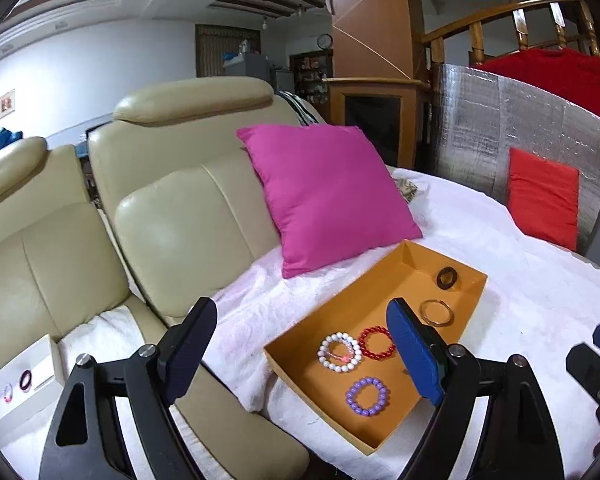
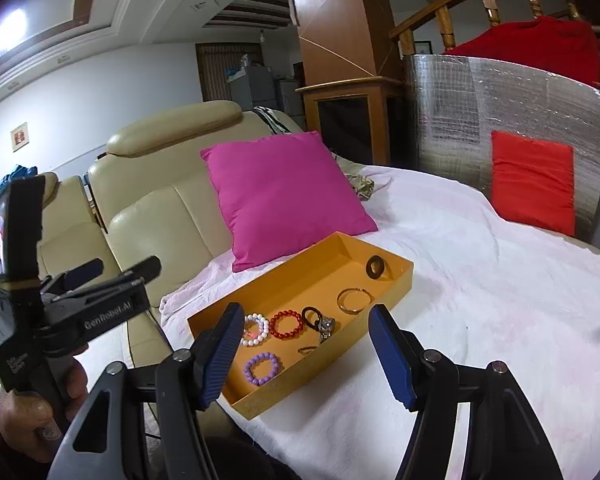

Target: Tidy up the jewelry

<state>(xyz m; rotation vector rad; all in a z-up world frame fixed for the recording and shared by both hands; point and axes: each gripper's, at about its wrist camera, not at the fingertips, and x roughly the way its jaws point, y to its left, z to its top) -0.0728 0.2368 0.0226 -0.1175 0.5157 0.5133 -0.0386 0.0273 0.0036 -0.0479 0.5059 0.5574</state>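
While both grippers, left (image 1: pixel 300 354) and right (image 2: pixel 306 354), hover with fingers wide apart and empty, bracelets lie in the orange tray (image 2: pixel 404 282) on the sofa blanket; approach one bracelet squarely, closing fingers across its band.

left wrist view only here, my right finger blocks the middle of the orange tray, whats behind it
Observer: In the right wrist view, a black hair tie with a shiny silver charm lies there, right of the red bead bracelet.
Operator: anything else i cant see in the tray
Observer: Yes, a small thin ring lies near the near wall of the orange tray.
Operator: is the right gripper holding anything
Observer: No. The right gripper is open and empty, above the tray's near end.
Operator: and mine
Observer: The left gripper is open and empty too.
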